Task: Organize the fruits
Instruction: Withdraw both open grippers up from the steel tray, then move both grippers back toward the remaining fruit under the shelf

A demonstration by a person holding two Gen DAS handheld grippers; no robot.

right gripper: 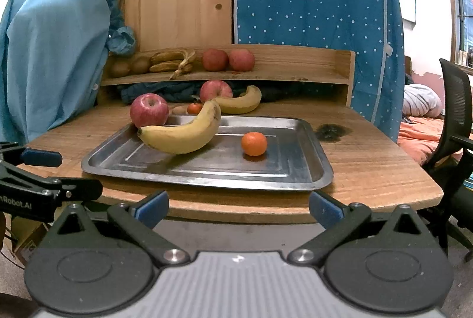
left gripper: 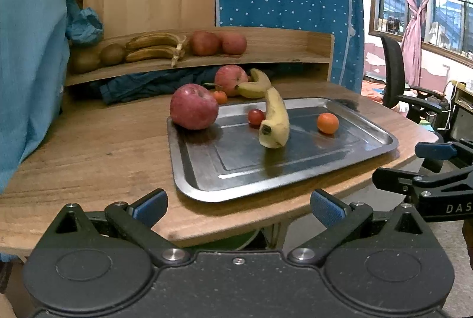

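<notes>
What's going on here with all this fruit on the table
A person holds two handheld grippers at the near table edge, sorting fruit. The left gripper and right gripper are both open and hold nothing. On the metal tray lie a banana, an apple, a mandarin and a small red fruit. The wooden shelf behind carries kiwis, bananas and apples.

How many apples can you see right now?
4: two on the shelf, one at the tray's far-left corner, one behind the tray. Others may be hidden.
</notes>
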